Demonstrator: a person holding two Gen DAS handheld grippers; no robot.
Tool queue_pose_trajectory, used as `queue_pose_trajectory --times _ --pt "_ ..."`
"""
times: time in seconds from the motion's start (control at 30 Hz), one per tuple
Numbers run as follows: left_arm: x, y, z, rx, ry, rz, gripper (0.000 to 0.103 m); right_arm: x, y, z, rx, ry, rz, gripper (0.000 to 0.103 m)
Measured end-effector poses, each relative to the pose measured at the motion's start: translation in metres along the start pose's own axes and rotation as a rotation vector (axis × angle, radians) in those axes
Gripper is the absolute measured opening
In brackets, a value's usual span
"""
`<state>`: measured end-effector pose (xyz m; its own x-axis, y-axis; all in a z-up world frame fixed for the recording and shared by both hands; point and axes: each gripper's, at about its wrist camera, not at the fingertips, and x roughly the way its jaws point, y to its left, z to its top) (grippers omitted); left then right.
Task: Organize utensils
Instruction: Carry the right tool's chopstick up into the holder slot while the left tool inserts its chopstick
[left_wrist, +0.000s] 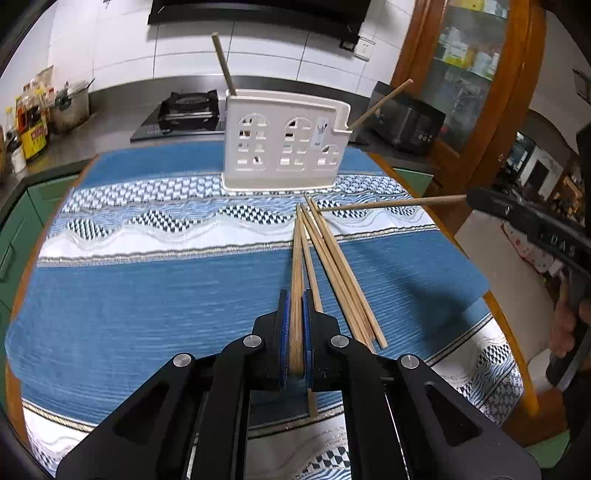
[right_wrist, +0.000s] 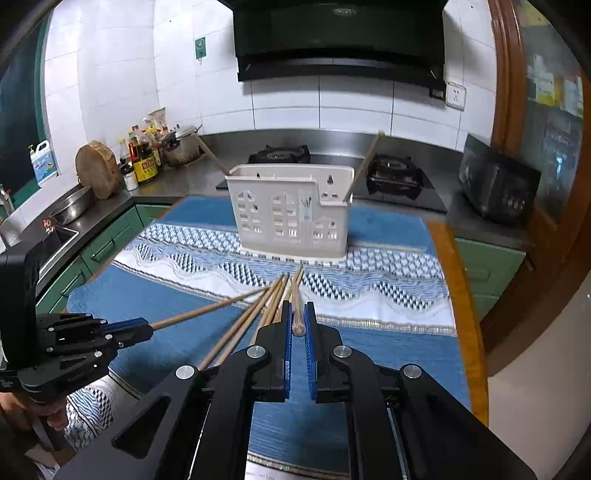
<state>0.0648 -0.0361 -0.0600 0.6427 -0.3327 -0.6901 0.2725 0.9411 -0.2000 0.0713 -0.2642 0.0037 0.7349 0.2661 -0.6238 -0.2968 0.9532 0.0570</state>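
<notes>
We are gripping one chopstick in each hand above the loose pile on the blue cloth.

Our left gripper (left_wrist: 294, 310) is pinching a chopstick (left_wrist: 296, 258) running lengthwise away toward the white holder (left_wrist: 284, 142). Our right gripper (right_wrist: 298, 314) is clamping another chopstick (left_wrist: 391, 204) by its end, lying crosswise in the left view, tip over the remaining chopsticks (left_wrist: 340, 273), which are fanning toward the holder on the worktop (right_wrist: 458, 295). Two sticks are leaning out of the holder.

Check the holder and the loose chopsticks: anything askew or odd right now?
Yes. The two chopsticks in the white holder lean outward in opposite directions, one at the left end, one at the right. On the cloth, the loose chopsticks lie fanned and crossing, not parallel. No damage or spills visible.
</notes>
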Motion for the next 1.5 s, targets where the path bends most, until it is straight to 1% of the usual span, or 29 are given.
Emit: queue_pose_trajectory --times 0.27,0.37,0.47,0.57,0.7,0.77,0.87,0.93,1.03,1.1,1.17,1.33,1.5 --pt "-0.011 0.011 0.026 -0.003 -0.036 -0.015 0.005 -0.011 -0.009 0.038 -0.032 -0.042 0.029 0.007" --pt "-0.014 0.013 0.038 0.002 -0.05 -0.023 0.005 -0.018 -0.016 0.061 -0.032 -0.06 0.055 0.007" --pt "-0.017 0.015 0.054 0.023 -0.067 -0.029 0.005 -0.032 -0.024 0.092 -0.049 -0.094 0.071 0.007" --pt "-0.02 0.015 0.066 0.04 -0.082 -0.033 0.005 -0.046 -0.03 0.124 -0.088 -0.128 0.061 0.007" --pt "-0.026 0.012 0.085 0.076 -0.108 -0.03 0.005 -0.054 -0.035 0.164 -0.132 -0.15 0.045 0.007" --pt "-0.028 0.012 0.093 0.082 -0.117 -0.038 0.005 -0.055 -0.038 0.175 -0.142 -0.157 0.028 0.007" --pt "-0.033 0.01 0.102 0.091 -0.132 -0.041 0.005 -0.034 -0.043 0.194 -0.142 -0.092 0.028 0.007" --pt "-0.039 0.009 0.112 0.097 -0.152 -0.05 0.005 -0.017 -0.043 0.199 -0.159 -0.049 0.005 0.007" --pt "-0.049 0.007 0.126 0.107 -0.186 -0.055 0.005 0.012 -0.043 0.201 -0.167 0.023 0.01 0.007" --pt "-0.057 0.007 0.141 0.111 -0.216 -0.063 0.005 0.028 -0.043 0.2 -0.163 0.053 0.011 0.007" --pt "-0.063 0.005 0.154 0.117 -0.24 -0.067 0.005 0.045 -0.044 0.199 -0.147 0.089 0.033 0.007" --pt "-0.081 -0.006 0.197 0.162 -0.342 -0.051 0.005 0.077 -0.045 0.194 -0.134 0.14 0.029 0.007" --pt "-0.085 -0.017 0.238 0.182 -0.423 -0.023 0.005 0.09 -0.048 0.19 -0.105 0.152 0.037 0.007"
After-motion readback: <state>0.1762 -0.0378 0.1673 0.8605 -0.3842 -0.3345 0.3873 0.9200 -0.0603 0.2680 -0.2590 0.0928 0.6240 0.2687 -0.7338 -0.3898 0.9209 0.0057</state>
